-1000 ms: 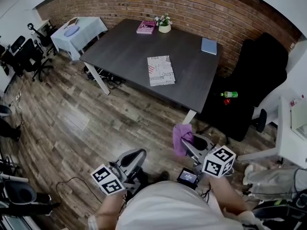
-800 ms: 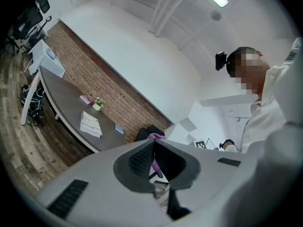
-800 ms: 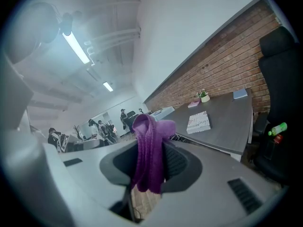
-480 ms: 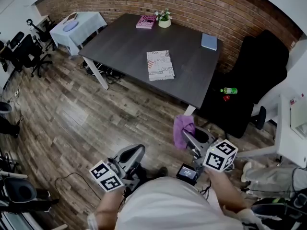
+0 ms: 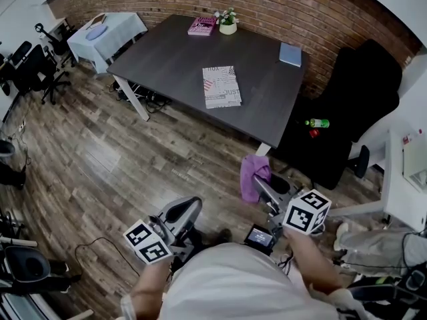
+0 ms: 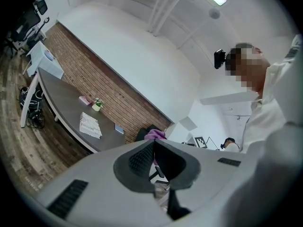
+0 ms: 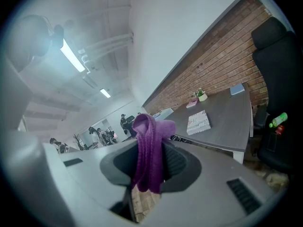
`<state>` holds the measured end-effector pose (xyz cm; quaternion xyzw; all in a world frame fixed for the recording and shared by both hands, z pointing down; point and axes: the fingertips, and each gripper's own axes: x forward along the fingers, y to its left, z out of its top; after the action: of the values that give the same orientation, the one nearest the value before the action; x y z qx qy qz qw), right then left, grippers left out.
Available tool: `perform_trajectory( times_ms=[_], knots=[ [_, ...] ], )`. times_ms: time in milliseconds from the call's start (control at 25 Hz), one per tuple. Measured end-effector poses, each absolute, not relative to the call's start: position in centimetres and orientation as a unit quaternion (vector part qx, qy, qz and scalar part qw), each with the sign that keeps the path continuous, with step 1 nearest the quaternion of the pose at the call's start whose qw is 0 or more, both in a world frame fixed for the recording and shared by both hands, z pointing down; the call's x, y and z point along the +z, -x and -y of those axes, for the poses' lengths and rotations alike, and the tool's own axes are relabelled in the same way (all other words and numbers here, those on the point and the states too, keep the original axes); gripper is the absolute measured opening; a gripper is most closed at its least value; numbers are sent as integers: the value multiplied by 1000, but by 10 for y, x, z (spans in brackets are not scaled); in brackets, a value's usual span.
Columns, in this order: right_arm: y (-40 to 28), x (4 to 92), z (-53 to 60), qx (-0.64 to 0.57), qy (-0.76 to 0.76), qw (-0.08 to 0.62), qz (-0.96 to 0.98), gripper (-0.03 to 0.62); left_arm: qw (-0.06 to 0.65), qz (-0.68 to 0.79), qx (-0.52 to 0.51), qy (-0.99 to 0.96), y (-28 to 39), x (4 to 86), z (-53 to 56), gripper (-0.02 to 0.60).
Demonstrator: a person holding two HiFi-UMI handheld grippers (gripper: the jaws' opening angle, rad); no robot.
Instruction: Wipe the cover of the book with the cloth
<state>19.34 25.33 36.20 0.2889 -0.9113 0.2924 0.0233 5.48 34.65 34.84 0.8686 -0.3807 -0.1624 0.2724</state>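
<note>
**Well back from the table, cloth in the right gripper's pinch**

So, the book (image 5: 221,86) lies flat and closed on the dark table (image 5: 167,59), its pale printed cover facing up. It sits toward the near edge of the table, with bare tabletop all round it. Nothing touches it.

The purple cloth (image 5: 254,177) is nowhere near the book. It hangs bunched between the jaws of the right gripper (image 5: 265,193), which is pinching it about the middle. A fold stands up above the pads and the rest droops below them. The left gripper (image 6: 154,150) holds nothing, and its 2 jaws are pressed together. Both grippers are low in front of the person, over the wooden floor (image 5: 100,152) and well apart from the table. Each carries its marker cube (image 5: 306,212).

At the far end of the table, beside the brick wall (image 5: 280,2), a pink book (image 5: 202,25) lies just beside a small flower pot (image 5: 227,31). A blue notebook (image 5: 290,55) sits near the table's right corner. To the right of the table stands a black chair (image 5: 363,99), with a green bottle (image 5: 318,123) on it. Off to the far left is a small side table (image 5: 120,35) under a pale cover.
</note>
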Motion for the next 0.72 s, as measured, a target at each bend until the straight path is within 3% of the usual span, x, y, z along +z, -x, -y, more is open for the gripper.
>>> perform_trajectory(
  times_ms=[720],
  knots=[
    [-188, 385, -238, 277, -308, 76, 907, 114, 290, 359, -159, -873, -56, 363, -313, 11]
  ],
)
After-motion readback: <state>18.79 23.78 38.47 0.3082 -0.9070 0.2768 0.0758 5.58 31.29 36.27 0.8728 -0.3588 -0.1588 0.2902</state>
